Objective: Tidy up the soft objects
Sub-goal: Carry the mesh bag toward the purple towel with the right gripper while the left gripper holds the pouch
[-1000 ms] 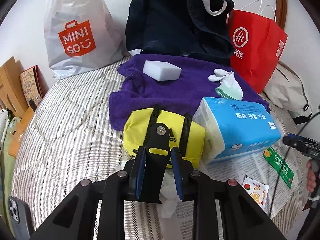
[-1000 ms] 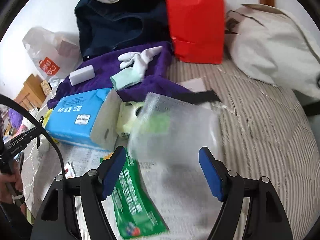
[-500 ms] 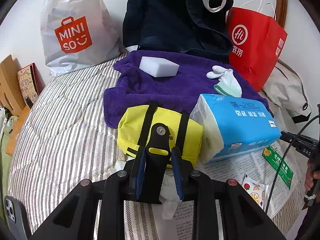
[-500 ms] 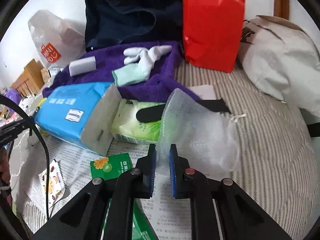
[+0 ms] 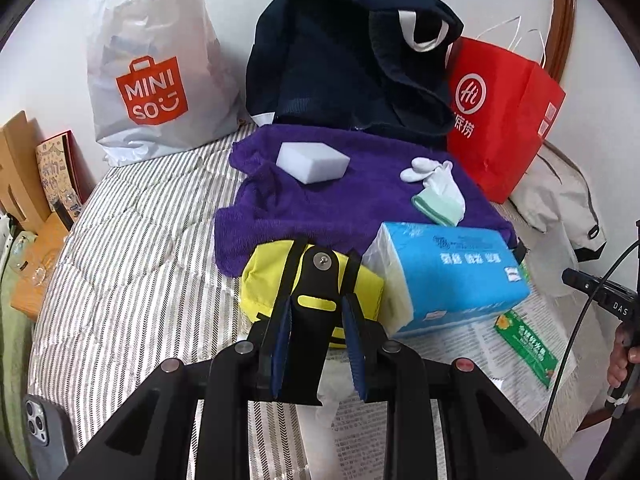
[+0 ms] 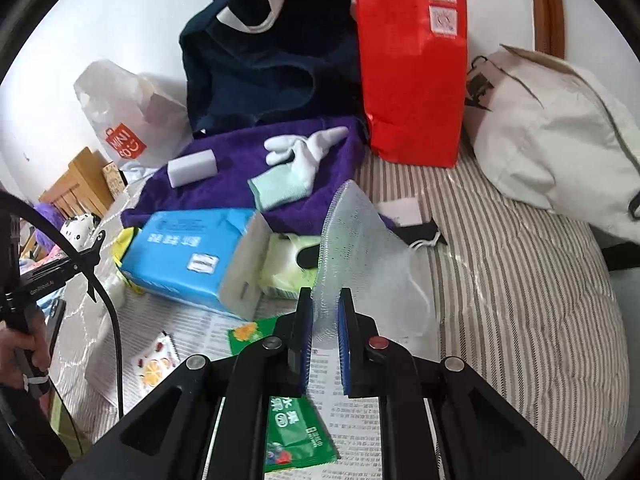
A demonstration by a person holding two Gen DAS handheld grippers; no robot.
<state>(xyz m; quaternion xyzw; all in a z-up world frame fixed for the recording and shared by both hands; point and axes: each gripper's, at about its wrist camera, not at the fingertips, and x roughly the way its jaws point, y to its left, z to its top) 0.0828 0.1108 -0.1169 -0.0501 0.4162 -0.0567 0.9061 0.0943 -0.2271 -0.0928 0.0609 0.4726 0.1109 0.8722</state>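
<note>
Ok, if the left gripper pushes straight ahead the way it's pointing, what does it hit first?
Most likely the yellow bag: it lies directly beyond the black clip that the left gripper is shut on. The blue tissue pack sits just to the right. Depth is hard to judge here.

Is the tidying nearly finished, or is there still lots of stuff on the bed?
Nothing looks put away yet. The right gripper pinches a white mesh pouch; the left gripper holds a black clip. The sponge, glove, purple towel, tissue pack and yellow bag remain.
</note>
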